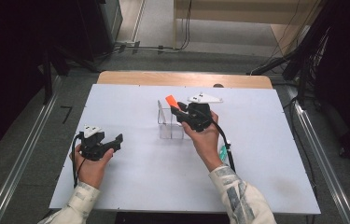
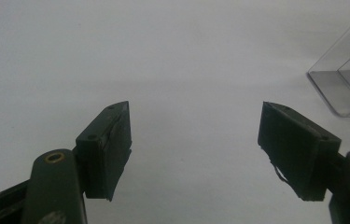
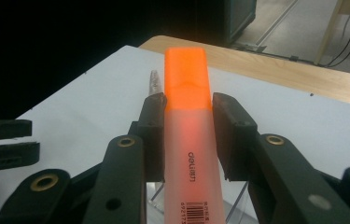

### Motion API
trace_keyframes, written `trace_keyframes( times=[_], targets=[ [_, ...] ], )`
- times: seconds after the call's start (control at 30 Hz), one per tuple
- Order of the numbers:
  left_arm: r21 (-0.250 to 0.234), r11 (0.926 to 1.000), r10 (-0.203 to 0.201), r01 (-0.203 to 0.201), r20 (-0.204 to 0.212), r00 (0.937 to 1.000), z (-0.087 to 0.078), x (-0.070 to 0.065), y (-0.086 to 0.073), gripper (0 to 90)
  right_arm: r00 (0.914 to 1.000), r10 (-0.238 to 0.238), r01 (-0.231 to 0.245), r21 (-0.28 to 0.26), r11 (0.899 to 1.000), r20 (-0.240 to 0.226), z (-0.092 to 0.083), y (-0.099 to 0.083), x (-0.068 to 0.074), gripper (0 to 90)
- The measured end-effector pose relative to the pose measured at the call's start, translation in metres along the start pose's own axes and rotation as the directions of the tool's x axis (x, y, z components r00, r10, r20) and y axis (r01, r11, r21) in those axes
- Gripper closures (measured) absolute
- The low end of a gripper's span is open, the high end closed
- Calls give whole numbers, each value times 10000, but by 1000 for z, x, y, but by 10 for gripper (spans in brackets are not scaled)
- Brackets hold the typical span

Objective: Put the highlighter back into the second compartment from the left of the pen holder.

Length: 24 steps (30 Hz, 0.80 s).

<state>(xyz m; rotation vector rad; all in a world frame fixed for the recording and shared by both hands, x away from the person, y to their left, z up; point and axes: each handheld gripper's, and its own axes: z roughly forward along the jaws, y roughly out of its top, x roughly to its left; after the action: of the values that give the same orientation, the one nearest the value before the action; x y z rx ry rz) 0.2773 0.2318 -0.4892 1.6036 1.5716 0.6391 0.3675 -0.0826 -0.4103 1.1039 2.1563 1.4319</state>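
Between the right gripper's jaws: orange highlighter, pads pressed on both sides of its barrel, cap end poking past the tips. High view: right gripper held off the table, above the clear box, pointing up-left, hand underneath. Left gripper jaws wide apart, nothing between, just bare table ahead; box corner at far right. Left hand low near the left table edge, well apart from the box. Plenty of free surface around both.
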Motion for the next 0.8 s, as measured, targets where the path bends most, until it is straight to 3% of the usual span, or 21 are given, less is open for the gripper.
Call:
trace_keyframes(
  times=[0.4,0.8],
  targets=[
    [17,10000,-23,23,-13,10000,0,1,0,260,9997,260,-260,60,9996,-14,18,5,-8,641],
    [41,10000,-19,19,-15,10000,0,1,0,260,9992,393,-394,100,9992,29,25,6,-11,640]
  ],
)
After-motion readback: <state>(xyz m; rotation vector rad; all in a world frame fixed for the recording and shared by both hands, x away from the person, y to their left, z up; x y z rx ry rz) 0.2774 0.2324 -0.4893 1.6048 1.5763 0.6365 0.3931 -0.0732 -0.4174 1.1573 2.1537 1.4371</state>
